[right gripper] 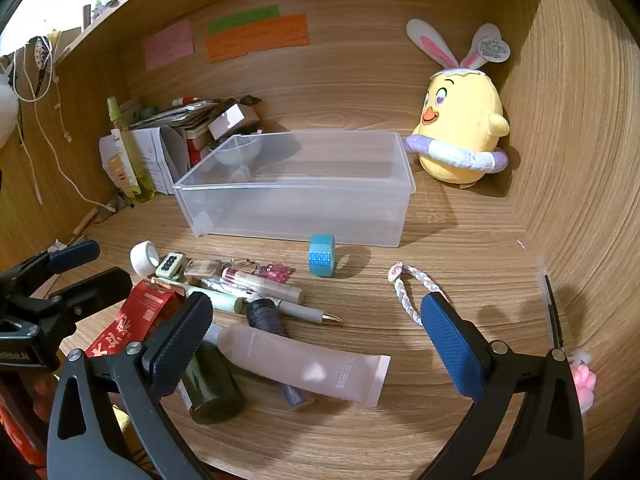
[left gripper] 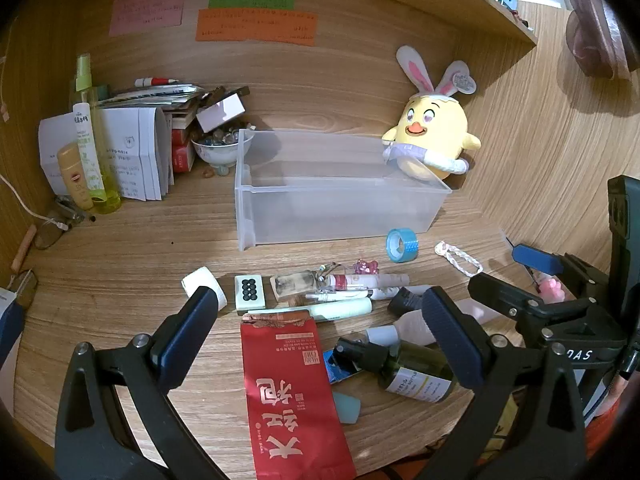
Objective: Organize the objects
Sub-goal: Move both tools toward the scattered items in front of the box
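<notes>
Left gripper point(left gripper: 320, 320) hangs over the near clutter, jaws spread wide, nothing between the pads. Right gripper point(right gripper: 316, 332) likewise wide apart and empty, angled down at the desk point(right gripper: 460, 248).

Left to right on the desk:
- Far left, against the back wall: stack of papers and boxes point(left gripper: 136, 152), tall green spray bottle point(left gripper: 90, 136) in front, small bowl of stones point(left gripper: 222, 144) just beside the bin's left corner.
- Clear plastic bin point(left gripper: 340, 208) stands centre, open top, nothing visible inside.
- In front of the bin, the loose items lie in a cluster: white tape roll point(left gripper: 204, 286), mahjong tile point(left gripper: 250, 292), red packet point(left gripper: 292, 392), pens and tubes point(left gripper: 360, 284), dark green spray bottle point(left gripper: 416, 372), frosted squeeze tube point(right gripper: 312, 368).
- Blue tape roll point(left gripper: 402, 245) stands on edge just beside the bin's front wall.
- Braided pink-white cord point(right gripper: 412, 292) lies apart to the right.
- Yellow chick plush with rabbit ears point(right gripper: 460, 132) sits in the back right corner, touching the bin's far end.
</notes>
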Tool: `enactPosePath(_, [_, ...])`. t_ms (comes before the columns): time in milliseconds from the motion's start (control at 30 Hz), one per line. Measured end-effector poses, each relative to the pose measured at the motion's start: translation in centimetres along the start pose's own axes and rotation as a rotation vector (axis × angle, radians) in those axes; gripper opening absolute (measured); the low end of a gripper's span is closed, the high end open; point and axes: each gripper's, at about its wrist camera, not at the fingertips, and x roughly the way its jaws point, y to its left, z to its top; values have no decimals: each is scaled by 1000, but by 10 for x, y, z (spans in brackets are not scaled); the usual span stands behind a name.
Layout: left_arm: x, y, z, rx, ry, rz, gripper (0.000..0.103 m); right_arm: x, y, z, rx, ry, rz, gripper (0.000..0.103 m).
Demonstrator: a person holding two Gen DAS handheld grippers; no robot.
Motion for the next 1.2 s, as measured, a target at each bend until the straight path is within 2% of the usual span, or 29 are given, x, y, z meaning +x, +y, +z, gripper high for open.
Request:
enactPosePath(900, [9, 7, 6, -11, 34, -19, 103, 9, -2, 7, 6, 20, 24, 103])
enactPosePath(1200, [17, 33, 16, -50, 44, 14, 103, 23, -11, 18, 2, 35, -8, 103])
